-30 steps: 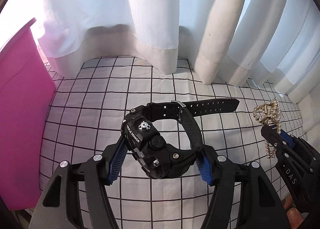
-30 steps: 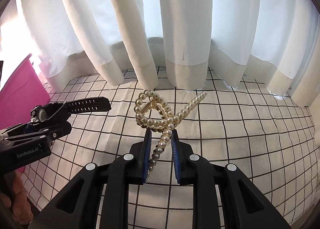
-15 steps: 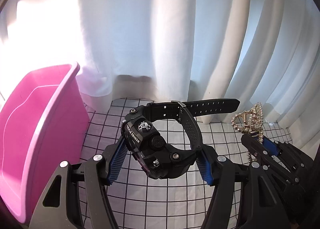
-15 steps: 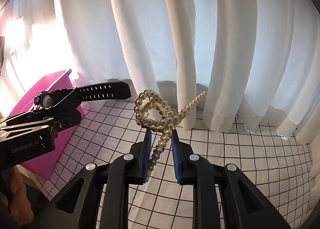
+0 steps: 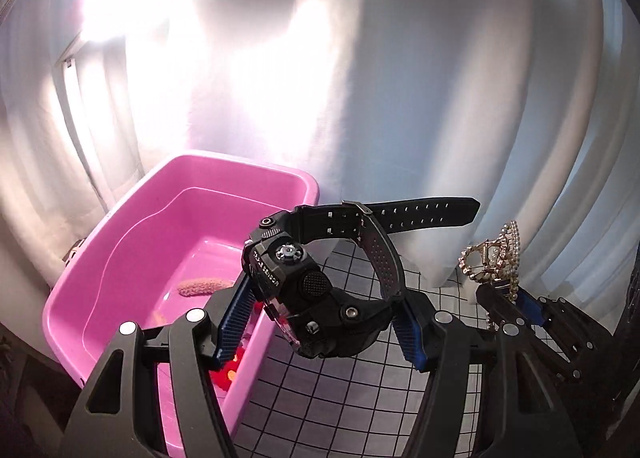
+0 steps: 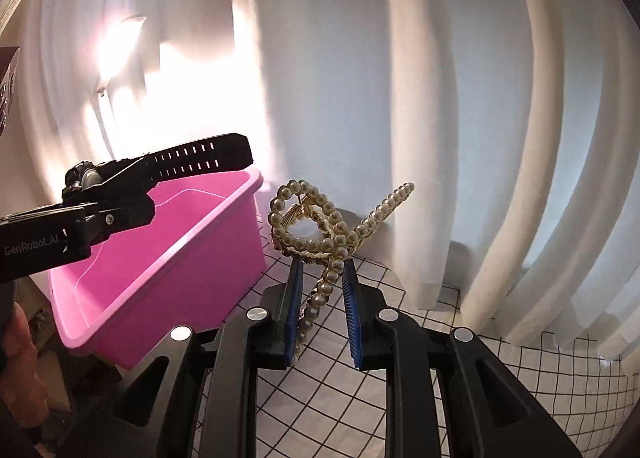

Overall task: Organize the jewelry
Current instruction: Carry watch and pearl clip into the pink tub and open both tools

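Note:
My left gripper [image 5: 324, 322] is shut on a chunky black wristwatch [image 5: 316, 290] and holds it in the air over the near right corner of a pink plastic bin [image 5: 120, 258]. The watch strap sticks out to the right. My right gripper [image 6: 322, 298] is shut on a gold hair claw covered with pearls [image 6: 320, 226], held in the air to the right of the bin [image 6: 180, 258]. The left gripper with the watch [image 6: 168, 166] shows at the left of the right wrist view. The hair claw [image 5: 494, 258] shows at the right of the left wrist view.
The bin holds a pinkish oblong item [image 5: 204, 286] and something red [image 5: 232, 370] at its near end. A white cloth with a black grid [image 6: 400, 398] covers the table. White curtains [image 6: 440, 98] hang close behind, with bright light at the left.
Both grippers have risen and swung left with their loads. The pink bin has come fully into view, and the watch is now over its corner.

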